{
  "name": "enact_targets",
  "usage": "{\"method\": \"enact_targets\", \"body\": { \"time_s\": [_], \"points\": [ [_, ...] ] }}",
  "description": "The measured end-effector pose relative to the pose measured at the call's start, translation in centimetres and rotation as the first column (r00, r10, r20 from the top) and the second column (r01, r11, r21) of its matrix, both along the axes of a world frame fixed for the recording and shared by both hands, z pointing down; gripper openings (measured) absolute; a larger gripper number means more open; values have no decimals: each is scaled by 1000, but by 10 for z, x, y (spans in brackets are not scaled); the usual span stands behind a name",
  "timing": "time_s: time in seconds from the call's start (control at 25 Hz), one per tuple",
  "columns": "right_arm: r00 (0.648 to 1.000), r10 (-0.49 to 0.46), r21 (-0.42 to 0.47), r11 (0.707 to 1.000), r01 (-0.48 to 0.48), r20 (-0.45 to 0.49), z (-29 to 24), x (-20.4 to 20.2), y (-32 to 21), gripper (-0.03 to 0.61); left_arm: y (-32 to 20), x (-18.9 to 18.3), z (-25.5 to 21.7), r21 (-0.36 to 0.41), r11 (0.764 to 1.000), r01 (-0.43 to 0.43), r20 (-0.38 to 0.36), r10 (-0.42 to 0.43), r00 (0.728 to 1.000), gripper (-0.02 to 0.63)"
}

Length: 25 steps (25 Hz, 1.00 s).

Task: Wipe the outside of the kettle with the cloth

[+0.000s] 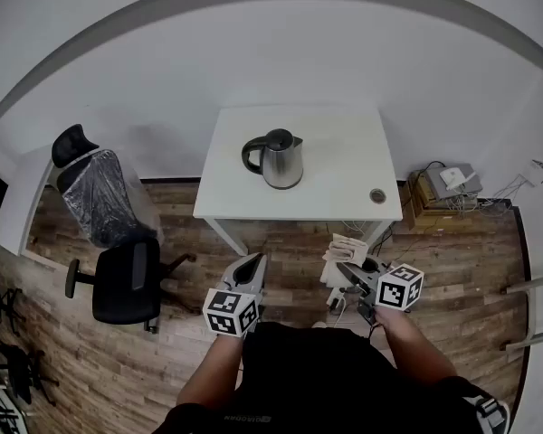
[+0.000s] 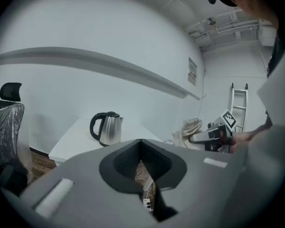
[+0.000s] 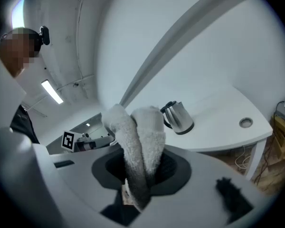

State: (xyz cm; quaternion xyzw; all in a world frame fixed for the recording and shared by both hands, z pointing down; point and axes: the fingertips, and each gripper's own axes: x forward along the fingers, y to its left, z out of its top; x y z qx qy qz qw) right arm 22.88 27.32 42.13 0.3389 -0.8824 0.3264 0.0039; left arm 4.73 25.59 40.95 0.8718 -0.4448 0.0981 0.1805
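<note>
A steel kettle (image 1: 277,159) with a black handle and lid stands upright on the white table (image 1: 344,179), handle to the left. Both grippers are held well short of the table's front edge, over the wooden floor. My right gripper (image 1: 342,269) is shut on a white terry cloth (image 3: 140,141), which bulges up out of the jaws and hides their tips. My left gripper (image 1: 251,267) is shut with nothing in it; its jaws meet in a line (image 2: 141,144). The left gripper view shows the kettle (image 2: 107,128) ahead on the left; in the right gripper view the kettle (image 3: 177,118) is just right of the cloth.
A black office chair (image 1: 118,278) and a plastic-wrapped chair (image 1: 95,188) stand left of the table. A round grommet (image 1: 377,195) sits in the table's front right corner. Boxes and cables (image 1: 443,188) lie on the floor at right; a ladder (image 2: 238,103) leans by the wall.
</note>
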Motion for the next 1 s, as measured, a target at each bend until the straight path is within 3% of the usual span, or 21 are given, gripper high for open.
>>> {"method": "enact_targets", "body": {
  "time_s": [0.4, 0.8, 1.0],
  "points": [
    [1000, 21, 50, 999, -21, 7, -2, 19, -32, 94, -19, 1, 3, 24, 1000, 10, 46, -11, 999, 6],
    [991, 50, 72, 996, -42, -122, 6, 1, -95, 94, -95, -16, 22, 37, 999, -16, 17, 16, 1000, 6],
    [963, 77, 119, 992, -47, -259, 1, -23, -148, 94, -146, -30, 29, 29, 995, -100, 56, 98, 994, 6]
  ]
}}
